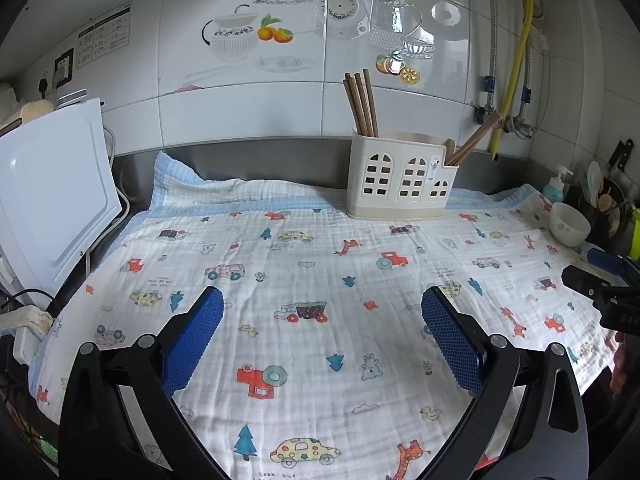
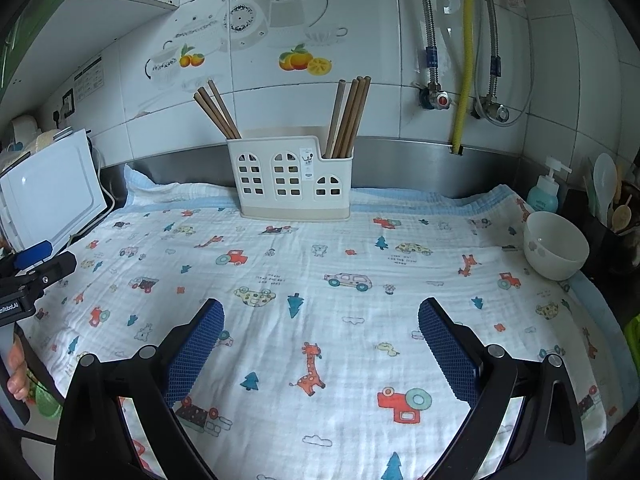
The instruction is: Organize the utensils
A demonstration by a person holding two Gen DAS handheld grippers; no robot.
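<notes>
A white utensil holder (image 1: 400, 178) with window cut-outs stands at the back of the printed cloth (image 1: 304, 280), against the wall; it also shows in the right wrist view (image 2: 292, 178). Brown chopsticks (image 1: 362, 104) stand in its left compartment and more chopsticks (image 1: 474, 140) lean out of its right one. In the right wrist view the two bundles are the left chopsticks (image 2: 218, 110) and the right chopsticks (image 2: 348, 116). My left gripper (image 1: 322, 308) is open and empty over the cloth. My right gripper (image 2: 320, 320) is open and empty, and also shows at the right edge of the left wrist view (image 1: 600, 272).
A white bowl (image 2: 554, 244) sits on the cloth's right side. A soap pump bottle (image 2: 544, 190) and a pot of spoons (image 2: 612, 200) stand beyond it. A white board (image 1: 52, 192) leans at the left. Pipes and a yellow hose (image 2: 464, 60) run down the wall.
</notes>
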